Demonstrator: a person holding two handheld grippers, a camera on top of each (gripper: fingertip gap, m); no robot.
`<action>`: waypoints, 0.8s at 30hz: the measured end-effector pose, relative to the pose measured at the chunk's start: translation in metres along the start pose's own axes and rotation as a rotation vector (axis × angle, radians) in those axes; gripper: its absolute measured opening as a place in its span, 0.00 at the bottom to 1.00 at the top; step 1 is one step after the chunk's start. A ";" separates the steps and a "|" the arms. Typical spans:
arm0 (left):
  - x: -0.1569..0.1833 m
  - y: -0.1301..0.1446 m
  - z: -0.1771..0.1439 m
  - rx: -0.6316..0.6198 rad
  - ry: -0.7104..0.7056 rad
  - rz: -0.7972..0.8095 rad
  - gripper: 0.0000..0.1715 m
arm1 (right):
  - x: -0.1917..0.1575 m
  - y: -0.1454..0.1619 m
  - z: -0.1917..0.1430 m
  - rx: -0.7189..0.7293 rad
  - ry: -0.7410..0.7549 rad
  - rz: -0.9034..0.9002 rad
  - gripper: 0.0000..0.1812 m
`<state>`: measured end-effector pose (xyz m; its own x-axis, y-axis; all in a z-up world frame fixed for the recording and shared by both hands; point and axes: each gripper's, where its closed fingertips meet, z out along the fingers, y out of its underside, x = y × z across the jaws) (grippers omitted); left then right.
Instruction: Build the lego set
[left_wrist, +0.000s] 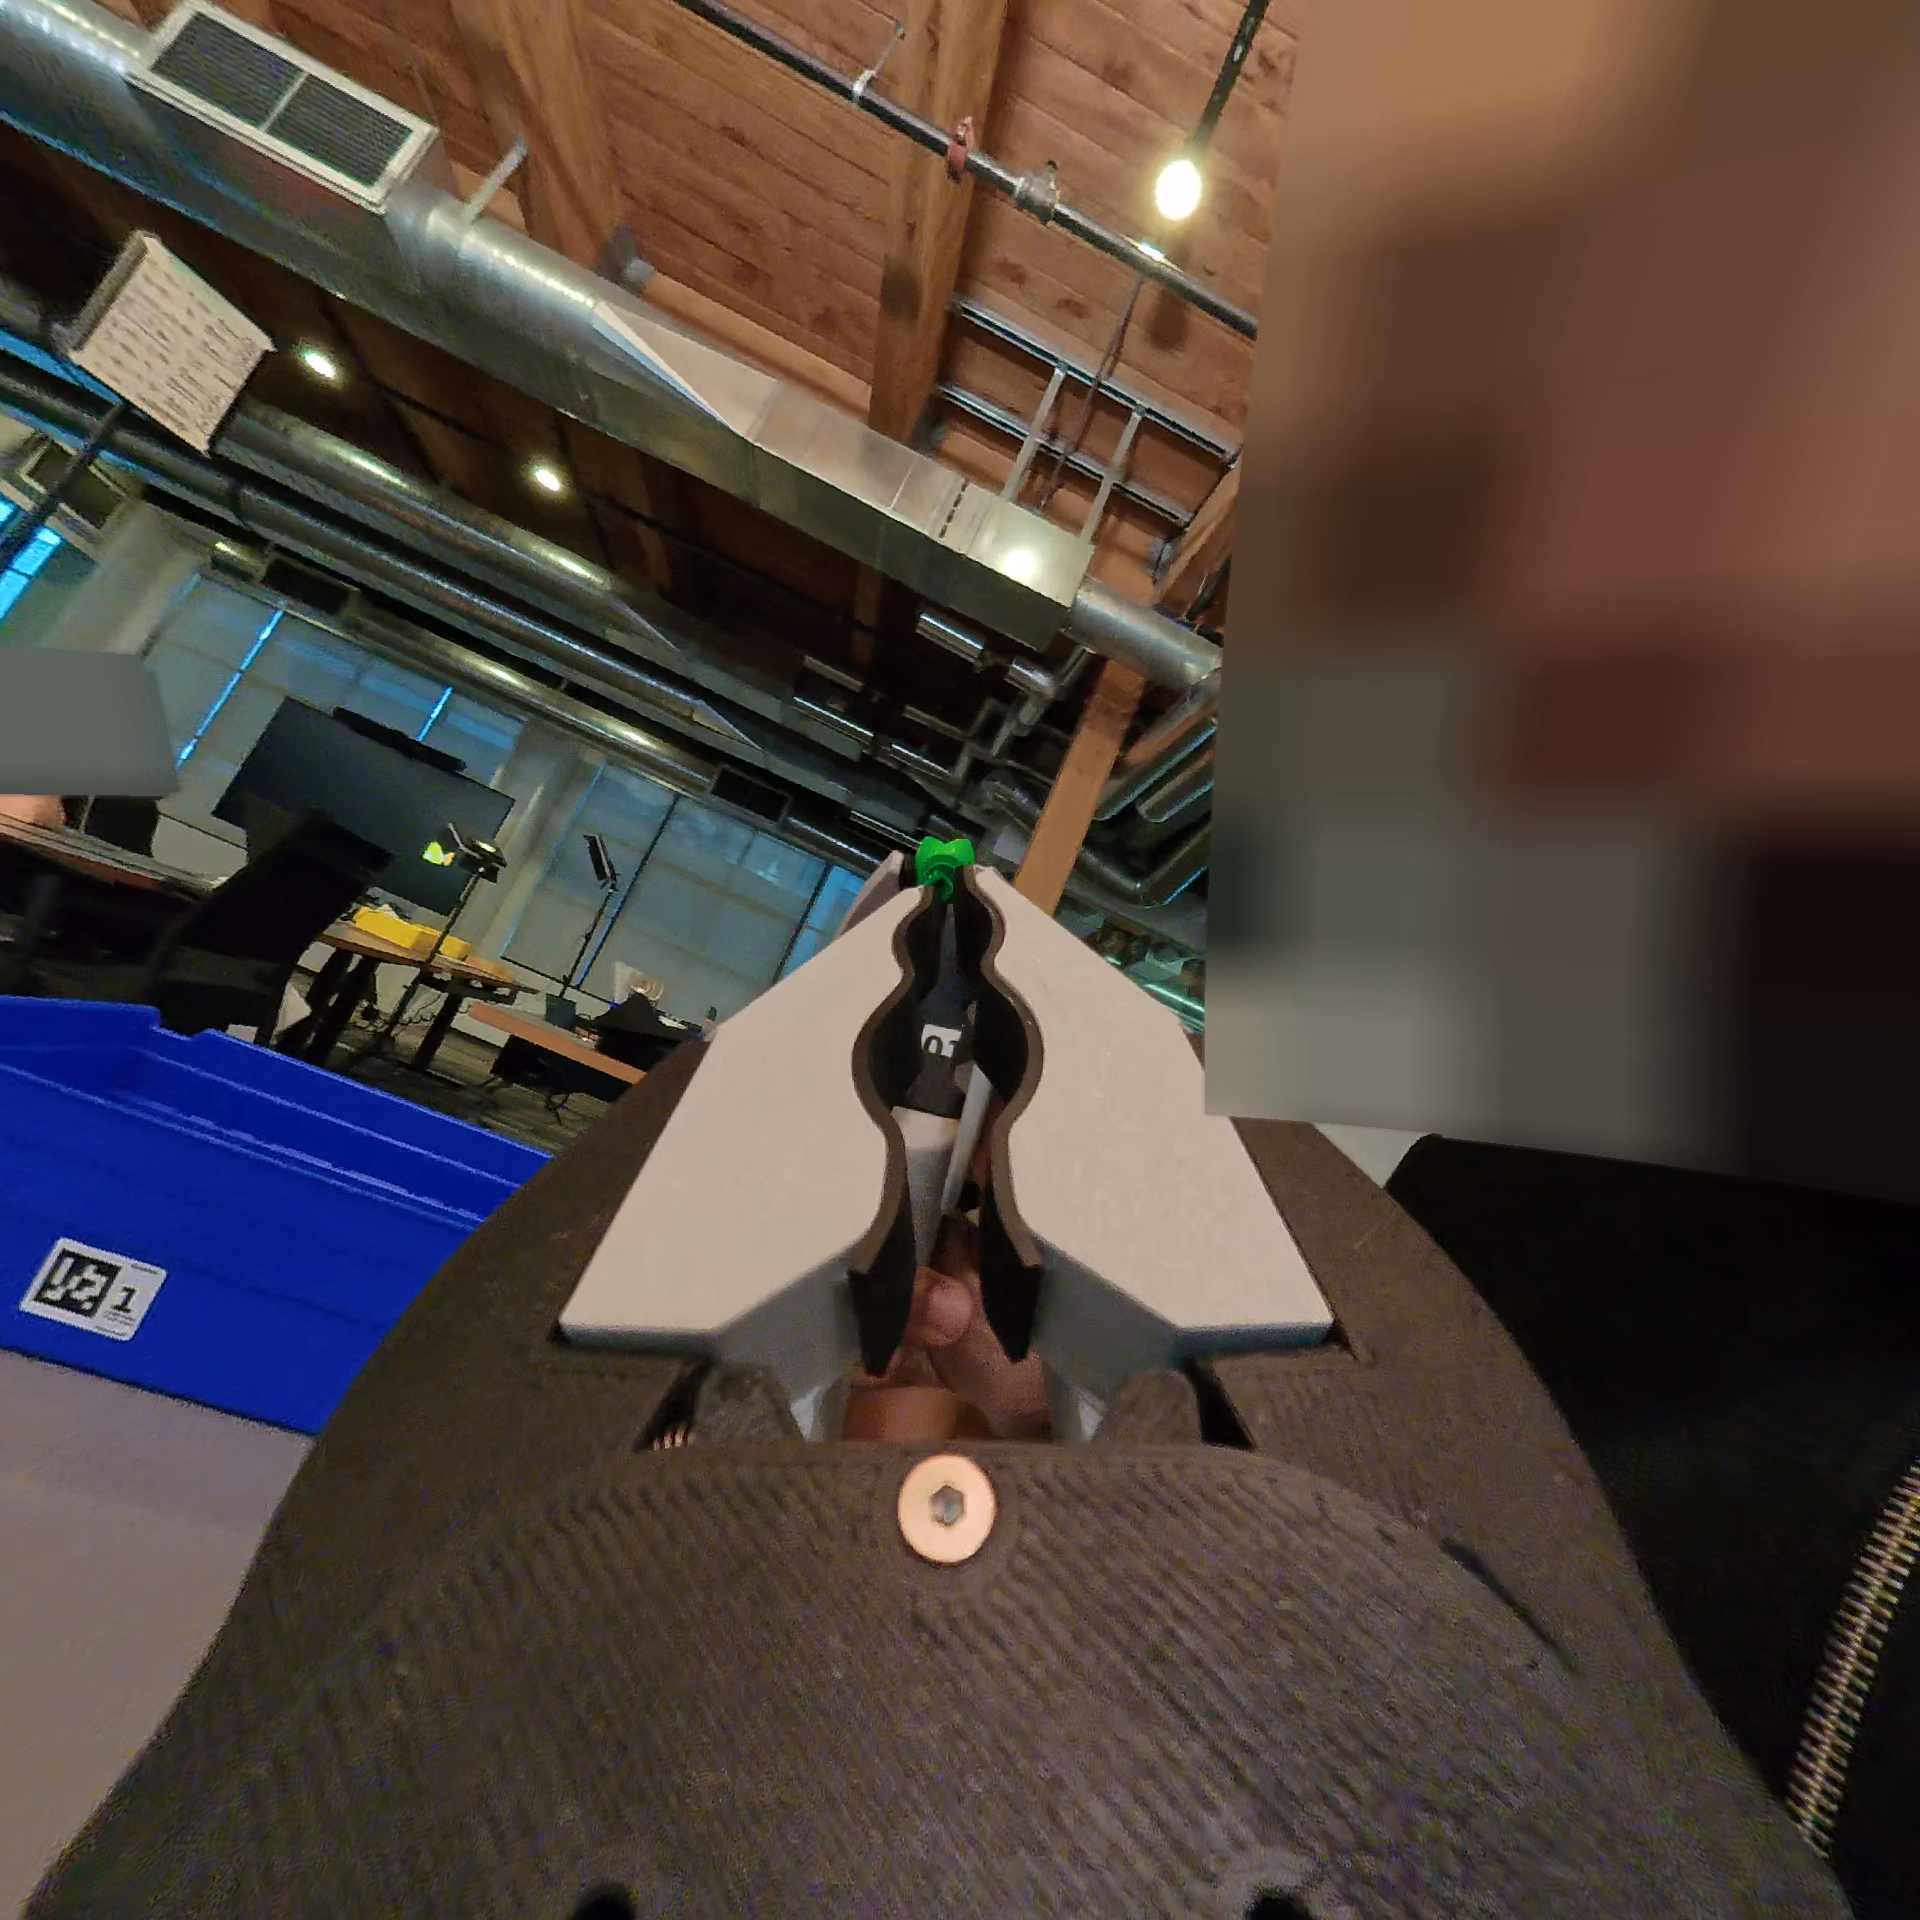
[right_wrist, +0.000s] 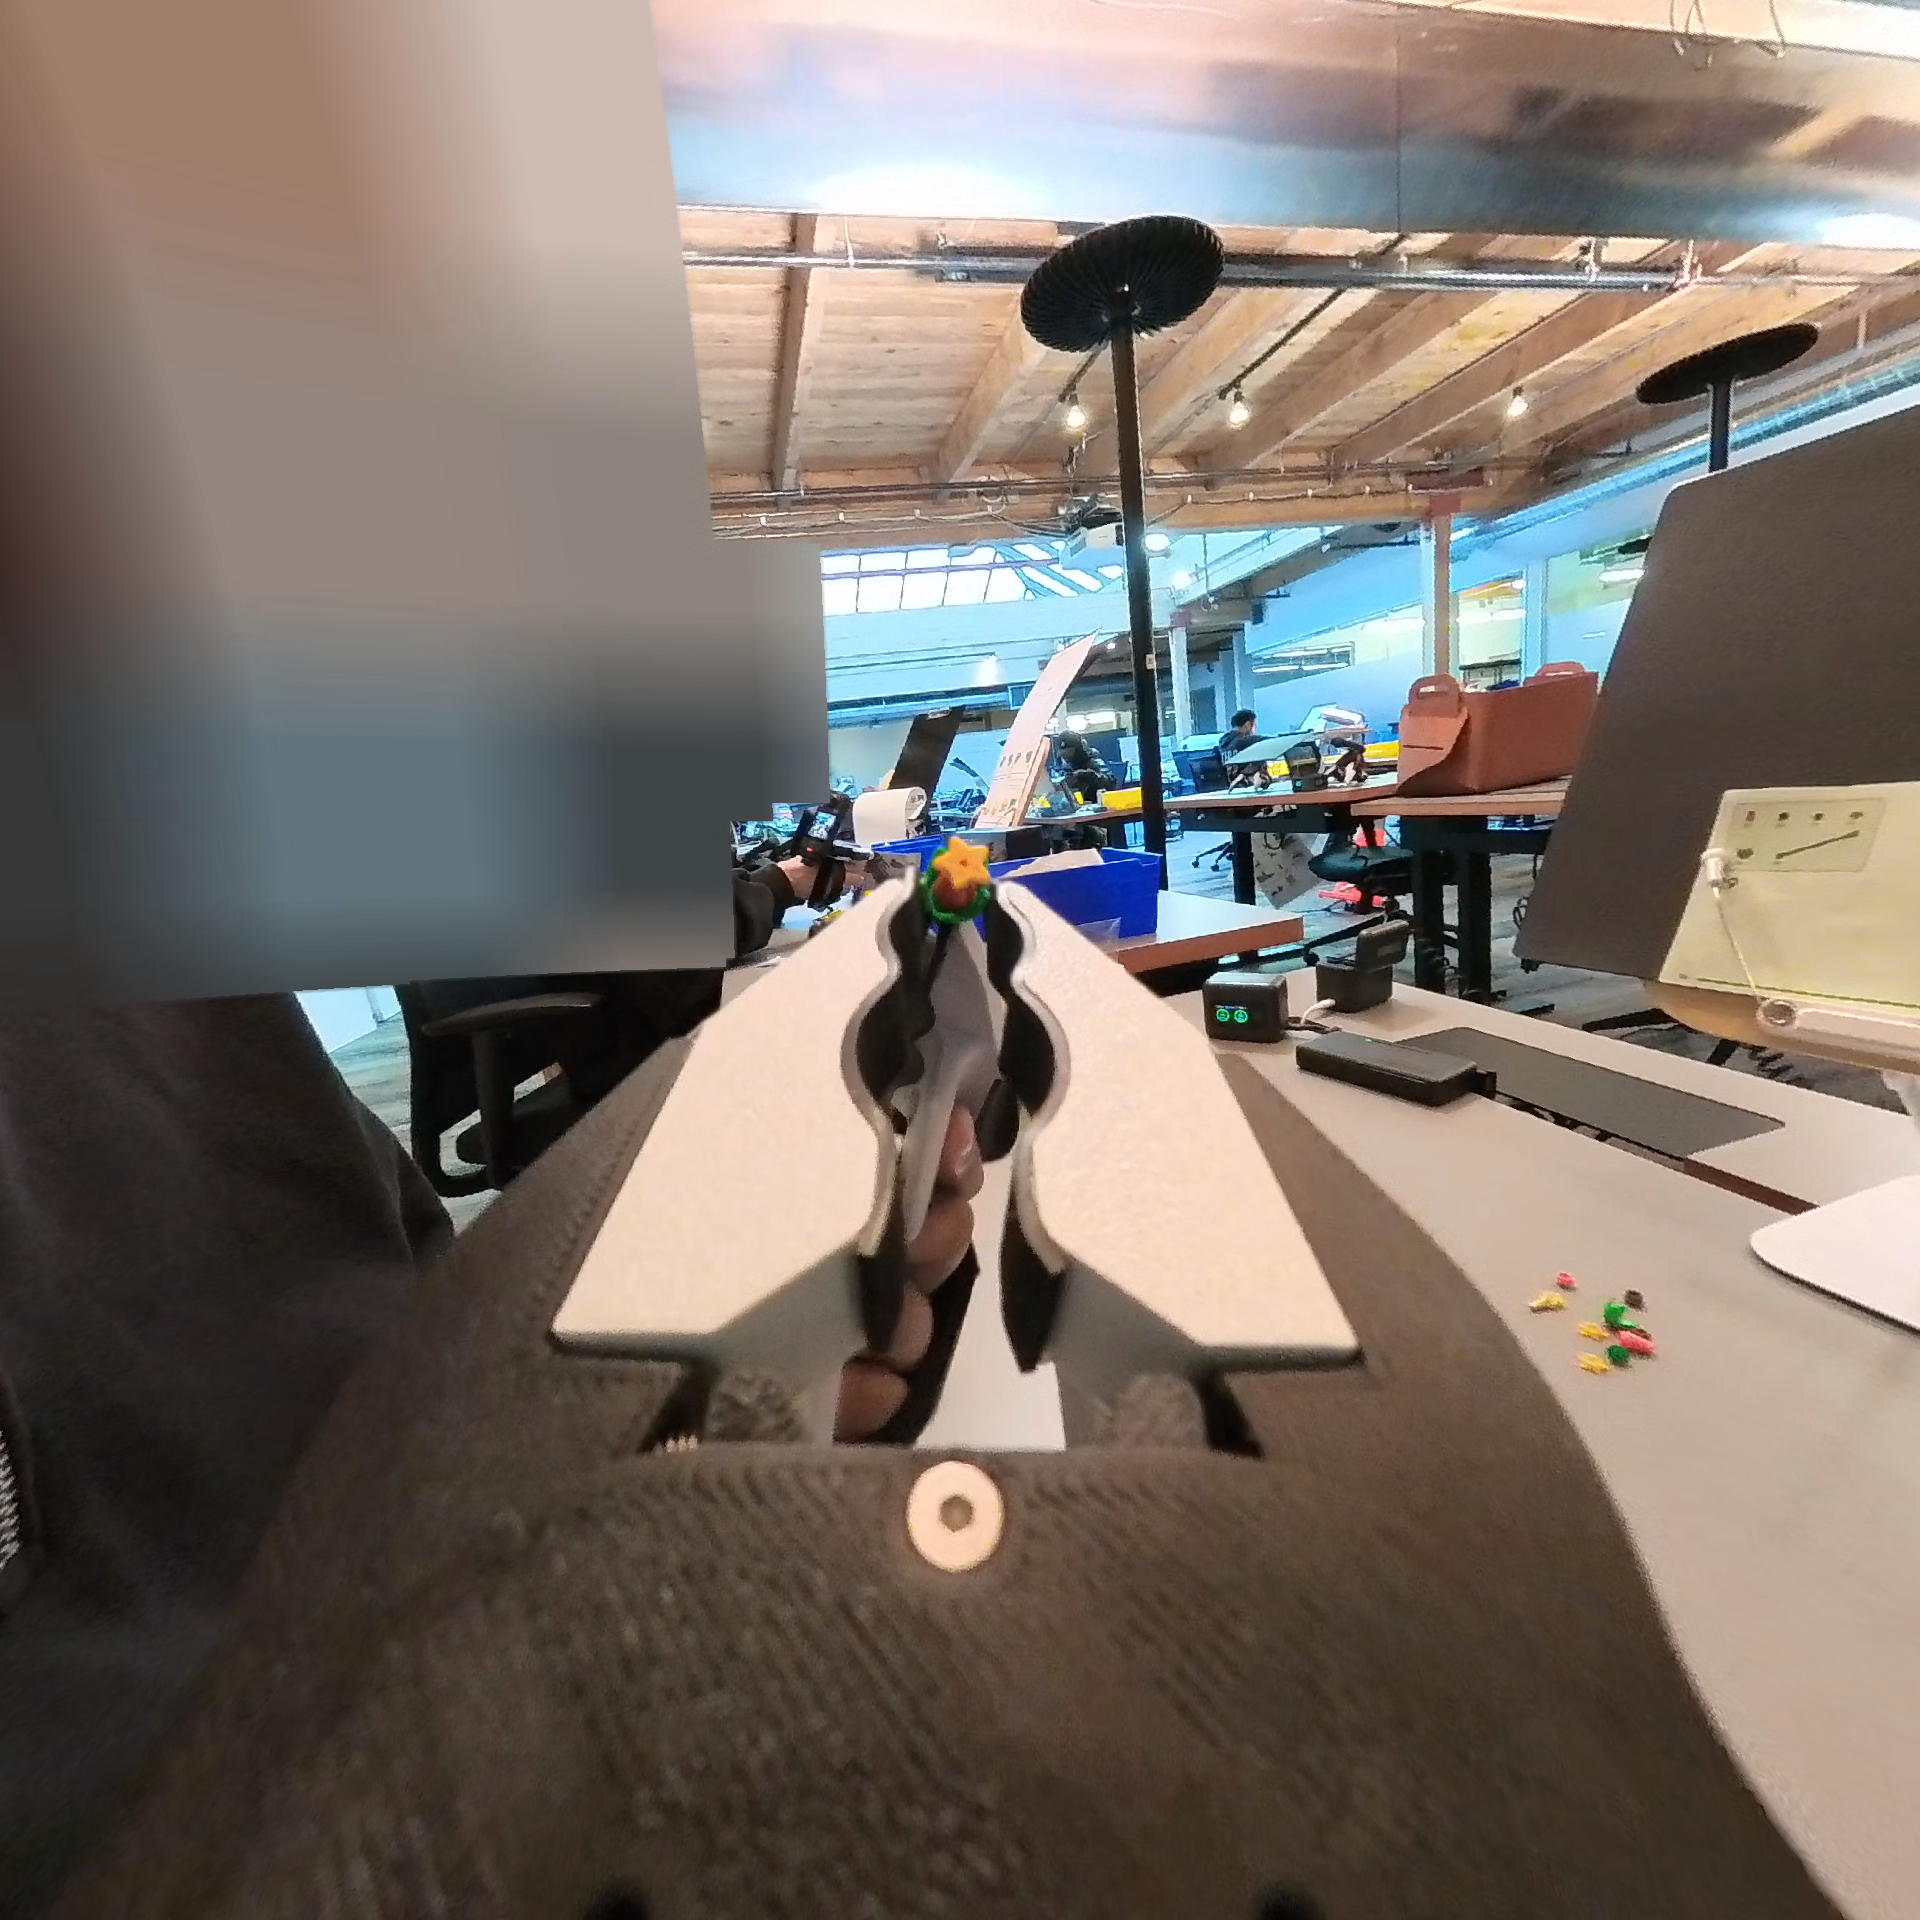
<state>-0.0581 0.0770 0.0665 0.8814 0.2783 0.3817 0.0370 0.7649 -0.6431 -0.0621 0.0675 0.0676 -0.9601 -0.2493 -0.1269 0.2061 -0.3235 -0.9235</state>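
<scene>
My left gripper (left_wrist: 943, 878) is shut on a small green lego piece (left_wrist: 941, 859) that sticks out past its fingertips; it is raised and tilted up toward the ceiling. My right gripper (right_wrist: 956, 902) is shut on a small lego assembly (right_wrist: 957, 881): a yellow star on a brown piece with a green ring under it. It is also held up above the table. Several loose small lego pieces (right_wrist: 1595, 1330) in yellow, green, red and brown lie on the grey table (right_wrist: 1714, 1507) at the right.
A blue bin (left_wrist: 208, 1174) with a tag stands at the left. On the table are a black power bank (right_wrist: 1387, 1068), small chargers (right_wrist: 1245, 1006), a tilted stand with a sheet (right_wrist: 1808, 914) and a white plate edge (right_wrist: 1849, 1257). A person in dark clothing is close behind both grippers. My two grippers' fingertips are within a few centimetres of each other.
</scene>
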 end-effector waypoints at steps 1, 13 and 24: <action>-0.001 0.000 0.000 -0.003 -0.003 0.005 0.00 | 0.001 0.001 0.000 -0.003 0.004 0.002 0.05; -0.005 0.003 0.001 -0.038 0.013 -0.042 0.02 | 0.003 -0.003 -0.004 0.065 -0.069 0.131 0.06; -0.006 0.004 0.003 -0.110 0.008 -0.092 0.04 | 0.002 -0.006 -0.008 0.094 -0.126 0.155 0.06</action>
<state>-0.0651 0.0799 0.0639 0.8754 0.2052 0.4376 0.1687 0.7188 -0.6745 -0.0671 0.0766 0.0698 -0.8857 -0.4125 -0.2129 0.3714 -0.3546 -0.8581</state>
